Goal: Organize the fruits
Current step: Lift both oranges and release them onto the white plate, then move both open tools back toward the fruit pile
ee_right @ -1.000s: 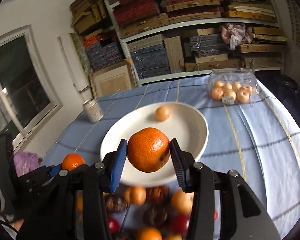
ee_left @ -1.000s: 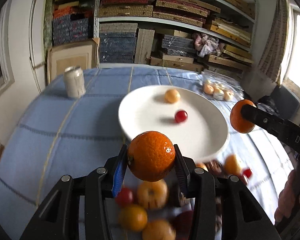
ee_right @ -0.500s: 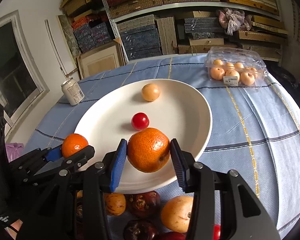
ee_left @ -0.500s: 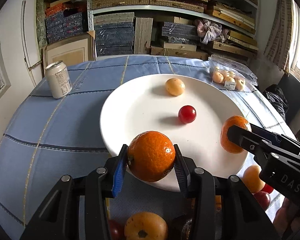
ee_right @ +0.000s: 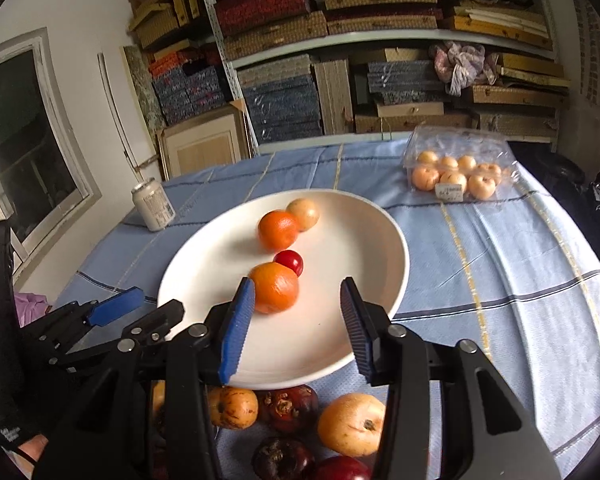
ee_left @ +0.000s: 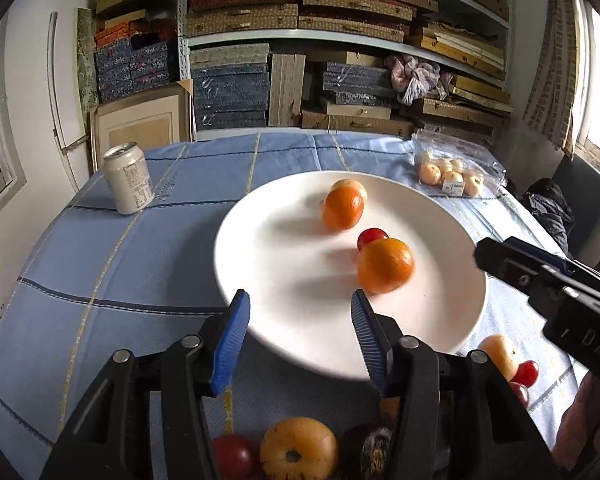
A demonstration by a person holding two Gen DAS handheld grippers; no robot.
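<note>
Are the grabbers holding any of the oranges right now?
No. The left gripper and the right gripper are both open with nothing between their fingers. The two oranges lie loose on the white plate.

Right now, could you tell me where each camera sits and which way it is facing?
Left wrist: on the left hand-held gripper, open, looking across the white plate toward the shelves; the right hand-held gripper enters at right.
Right wrist: on the right hand-held gripper, open, facing the same plate from further right; the left hand-held gripper shows at lower left.
Shared: the plate, its two oranges, the can.
</note>
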